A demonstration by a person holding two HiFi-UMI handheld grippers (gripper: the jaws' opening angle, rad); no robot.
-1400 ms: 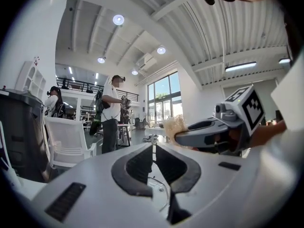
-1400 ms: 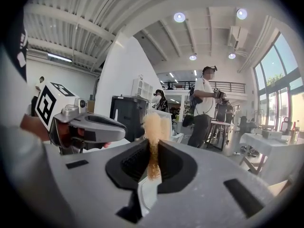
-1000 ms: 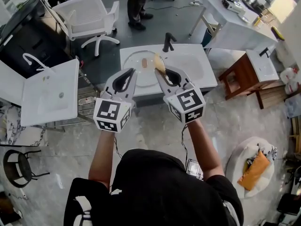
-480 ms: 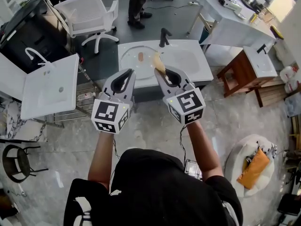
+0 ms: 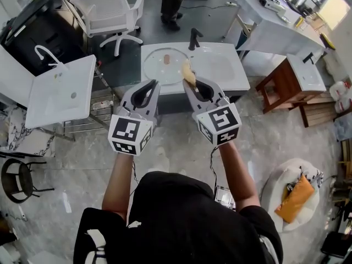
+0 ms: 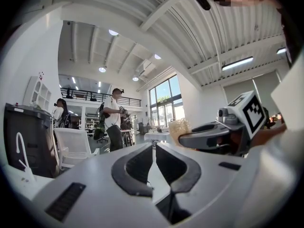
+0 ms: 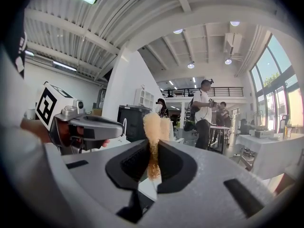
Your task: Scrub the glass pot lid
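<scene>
The round glass pot lid point(image 5: 164, 65) with a tan knob lies in the left part of a white sink counter point(image 5: 220, 73), beside a black faucet point(image 5: 193, 38). Both grippers are held up in front of the counter, short of the lid. My left gripper point(image 5: 152, 84) point(image 6: 154, 144) is shut with nothing between its jaws. My right gripper point(image 5: 190, 83) point(image 7: 152, 145) is shut on a yellow-tan sponge point(image 5: 189, 74) point(image 7: 153, 126), which sticks up past the fingertips. The left gripper view shows that sponge point(image 6: 178, 127) at the right gripper's tip.
A white office chair point(image 5: 110, 10) and a standing person point(image 5: 176, 1) are behind the counter. A second white basin point(image 5: 60, 92) stands at left, a white table point(image 5: 269, 23) and a wooden cabinet point(image 5: 286, 89) at right. A black stool point(image 5: 16, 180) is at lower left.
Both grippers keep nearly the same pose side by side. The view has shifted a little, so the counter and lid sit slightly higher; the bystander has stepped right.
</scene>
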